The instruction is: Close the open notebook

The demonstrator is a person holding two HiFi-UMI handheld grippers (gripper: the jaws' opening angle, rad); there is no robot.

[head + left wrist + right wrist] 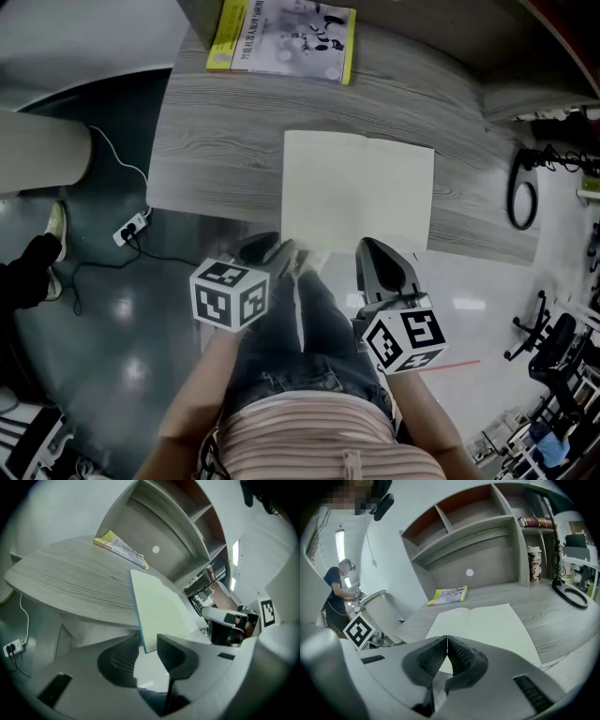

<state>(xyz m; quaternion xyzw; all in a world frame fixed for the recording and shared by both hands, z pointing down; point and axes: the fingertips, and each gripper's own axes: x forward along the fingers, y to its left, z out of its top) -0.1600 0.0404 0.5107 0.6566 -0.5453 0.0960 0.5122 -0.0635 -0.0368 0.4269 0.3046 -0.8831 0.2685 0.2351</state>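
Note:
The open notebook (356, 192) lies flat on the grey wood desk (216, 122), blank cream pages up, its front edge at the desk's near edge. My left gripper (277, 251) sits at the notebook's front left corner. In the left gripper view its jaws (147, 644) stand apart, with the blue-edged corner of the notebook (157, 609) between them. My right gripper (375, 251) hangs just in front of the notebook's front edge, right of the middle. In the right gripper view its jaws (447, 641) are pressed together, with the notebook (480, 627) spread out behind them.
A yellow-edged booklet (281, 37) lies at the back of the desk. A black ring-shaped lamp (520, 192) rests at the right end. Shelves (487, 522) rise behind, holding a can (533, 563). A power strip (131, 228) lies on the floor at left.

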